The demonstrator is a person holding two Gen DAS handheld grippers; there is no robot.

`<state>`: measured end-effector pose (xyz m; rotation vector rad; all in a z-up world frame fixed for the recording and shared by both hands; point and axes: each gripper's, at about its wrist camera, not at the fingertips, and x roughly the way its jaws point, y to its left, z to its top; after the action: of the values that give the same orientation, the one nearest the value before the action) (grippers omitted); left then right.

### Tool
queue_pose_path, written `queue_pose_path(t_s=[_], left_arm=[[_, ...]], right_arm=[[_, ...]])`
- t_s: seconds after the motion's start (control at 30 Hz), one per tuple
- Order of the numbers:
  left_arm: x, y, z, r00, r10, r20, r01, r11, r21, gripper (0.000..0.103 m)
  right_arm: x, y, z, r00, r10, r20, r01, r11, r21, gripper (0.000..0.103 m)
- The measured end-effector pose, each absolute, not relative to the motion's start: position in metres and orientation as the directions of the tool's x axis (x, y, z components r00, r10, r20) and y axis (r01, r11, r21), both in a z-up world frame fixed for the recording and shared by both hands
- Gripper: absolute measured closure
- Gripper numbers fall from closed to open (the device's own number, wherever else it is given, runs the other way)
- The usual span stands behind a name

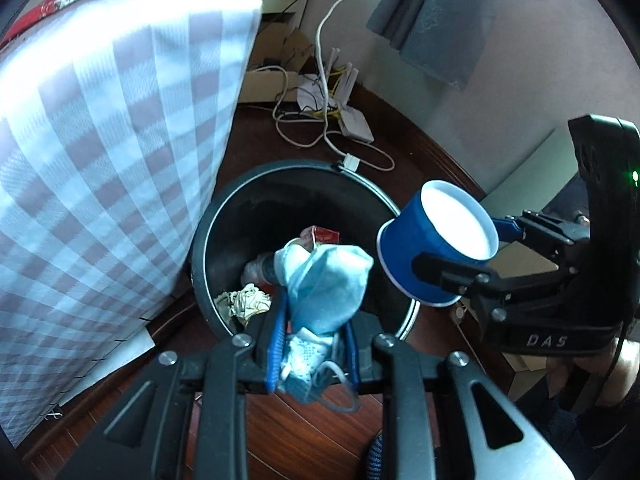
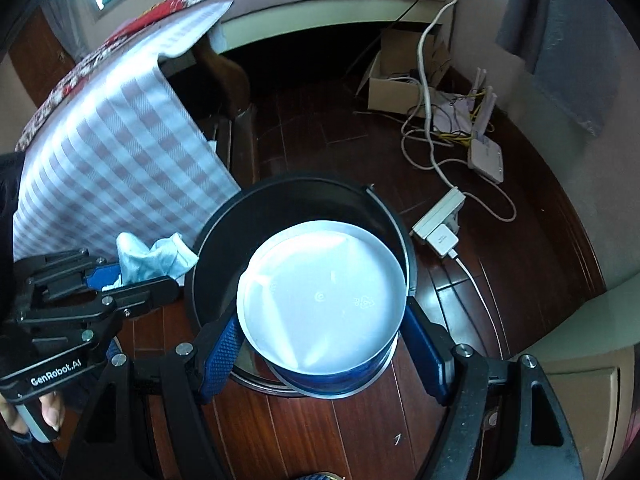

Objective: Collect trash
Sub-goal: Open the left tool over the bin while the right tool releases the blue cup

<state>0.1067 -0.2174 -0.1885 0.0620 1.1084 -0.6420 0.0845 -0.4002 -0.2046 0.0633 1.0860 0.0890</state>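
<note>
My left gripper (image 1: 312, 344) is shut on a light blue face mask (image 1: 324, 280) and holds it over the near rim of a round black trash bin (image 1: 224, 240). Inside the bin lie crumpled paper (image 1: 244, 300), a red carton (image 1: 324, 236) and a clear bottle (image 1: 258, 270). My right gripper (image 2: 324, 340) is shut on a blue paper cup with a white inside (image 2: 320, 300), held above the bin (image 2: 300, 204). In the left wrist view the cup (image 1: 436, 248) hangs over the bin's right rim. The right wrist view shows the mask (image 2: 156, 258) left of the bin.
A checked cloth (image 1: 112, 152) hangs over furniture just left of the bin. White cables, a power strip (image 2: 438, 216) and a router (image 2: 486, 158) lie on the dark wood floor behind it. A cardboard box (image 2: 394, 80) sits by the wall.
</note>
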Motion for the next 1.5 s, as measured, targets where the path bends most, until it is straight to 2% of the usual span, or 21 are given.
queue_pose_path(t_s=[0.23, 0.27, 0.33, 0.37, 0.4, 0.43, 0.57, 0.6, 0.87, 1.5], left_arm=[[0.123, -0.224, -0.199, 0.252, -0.465, -0.849, 0.518, 0.806, -0.288, 0.076], [0.125, -0.226, -0.202, 0.234, -0.483, -0.844, 0.522, 0.795, -0.310, 0.071], [0.128, -0.227, -0.207, 0.231, -0.468, -0.853, 0.515, 0.803, -0.301, 0.034], [0.128, -0.225, -0.207, 0.258, -0.454, -0.853, 0.496, 0.820, -0.286, 0.009], [0.127, -0.222, -0.207, 0.282, -0.452, -0.846, 0.485, 0.828, -0.281, 0.004], [0.127, -0.219, -0.206, 0.299, -0.443, -0.845, 0.474, 0.838, -0.271, 0.004], [0.123, -0.208, -0.215, 0.338, -0.361, -0.869, 0.426, 0.882, -0.201, 0.001], [0.121, -0.206, -0.217, 0.353, -0.336, -0.873, 0.416, 0.892, -0.176, 0.001], [0.115, -0.194, -0.218, 0.392, -0.294, -0.872, 0.380, 0.915, -0.137, 0.001], [0.105, -0.172, -0.190, 0.458, -0.262, -0.849, 0.351, 0.931, -0.098, 0.001]], right_arm=[[0.100, -0.387, -0.228, 0.434, 0.107, -0.894, -0.165, 0.986, 0.038, 0.026], [0.103, -0.386, -0.231, 0.429, 0.107, -0.897, -0.177, 0.984, 0.033, 0.026], [0.106, -0.384, -0.234, 0.428, 0.113, -0.897, -0.200, 0.979, 0.028, 0.026], [0.108, -0.383, -0.237, 0.432, 0.111, -0.895, -0.217, 0.976, 0.016, 0.024], [0.110, -0.382, -0.242, 0.423, 0.087, -0.902, -0.222, 0.975, -0.010, 0.016], [0.111, -0.382, -0.248, 0.410, 0.052, -0.910, -0.221, 0.974, -0.044, 0.009], [0.103, -0.389, -0.254, 0.391, 0.007, -0.920, -0.214, 0.973, -0.084, 0.005], [0.102, -0.393, -0.253, 0.395, 0.004, -0.919, -0.200, 0.976, -0.082, 0.001], [0.100, -0.399, -0.250, 0.401, 0.008, -0.916, -0.105, 0.994, -0.037, 0.001], [0.093, -0.382, -0.222, 0.451, 0.018, -0.892, -0.087, 0.996, -0.024, 0.001]])
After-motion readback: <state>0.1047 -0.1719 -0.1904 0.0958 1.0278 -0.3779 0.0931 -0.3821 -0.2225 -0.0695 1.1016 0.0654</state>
